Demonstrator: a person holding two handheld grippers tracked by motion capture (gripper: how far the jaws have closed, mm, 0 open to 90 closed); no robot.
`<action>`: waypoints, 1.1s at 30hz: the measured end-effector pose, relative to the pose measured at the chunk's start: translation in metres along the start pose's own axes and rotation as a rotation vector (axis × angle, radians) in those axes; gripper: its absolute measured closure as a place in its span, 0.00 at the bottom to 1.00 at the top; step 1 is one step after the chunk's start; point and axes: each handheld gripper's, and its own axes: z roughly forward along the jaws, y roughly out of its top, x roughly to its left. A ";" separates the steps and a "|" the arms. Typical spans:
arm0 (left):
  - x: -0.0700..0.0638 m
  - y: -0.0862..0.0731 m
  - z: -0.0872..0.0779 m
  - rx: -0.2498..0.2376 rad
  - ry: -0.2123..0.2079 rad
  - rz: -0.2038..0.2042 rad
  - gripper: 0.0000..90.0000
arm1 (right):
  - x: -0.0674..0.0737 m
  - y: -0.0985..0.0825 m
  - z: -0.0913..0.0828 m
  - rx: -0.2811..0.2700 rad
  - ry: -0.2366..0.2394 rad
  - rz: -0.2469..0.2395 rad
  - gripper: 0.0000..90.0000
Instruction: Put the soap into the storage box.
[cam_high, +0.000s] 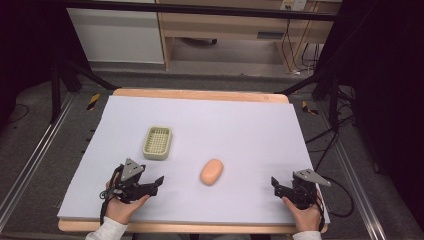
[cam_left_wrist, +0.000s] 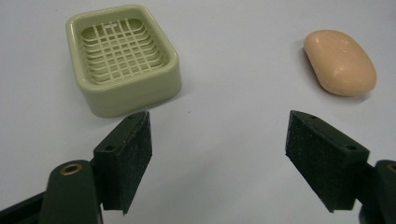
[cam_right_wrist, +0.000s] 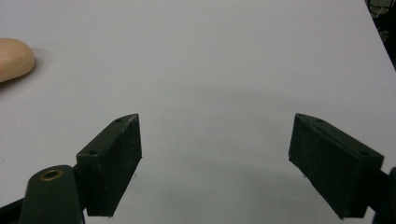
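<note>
Peach soap (cam_high: 211, 172) lies just right-ahead of left gripper (cam_high: 159, 182), jaws wide, nothing held; approach step judged. Soap dish (cam_high: 157, 143) ahead-left. Right gripper (cam_high: 274, 183) also wide, idle.

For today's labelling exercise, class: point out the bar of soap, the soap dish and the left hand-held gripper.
bar of soap (cam_high: 211, 172), high view, middle of its top face.
soap dish (cam_left_wrist: 122, 49), left gripper view, on its inner grid.
left hand-held gripper (cam_high: 159, 181), high view, midway between its fingertips.
</note>
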 end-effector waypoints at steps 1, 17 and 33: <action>-0.001 0.000 0.001 0.003 -0.004 0.003 0.25 | 0.000 0.000 0.000 -0.001 -0.001 -0.001 0.20; -0.011 0.015 0.004 0.008 -0.032 0.016 0.23 | 0.002 0.000 0.000 -0.010 0.000 -0.002 0.21; -0.023 0.044 0.010 -0.022 -0.062 0.022 0.22 | 0.003 0.000 0.001 -0.009 0.002 -0.010 0.22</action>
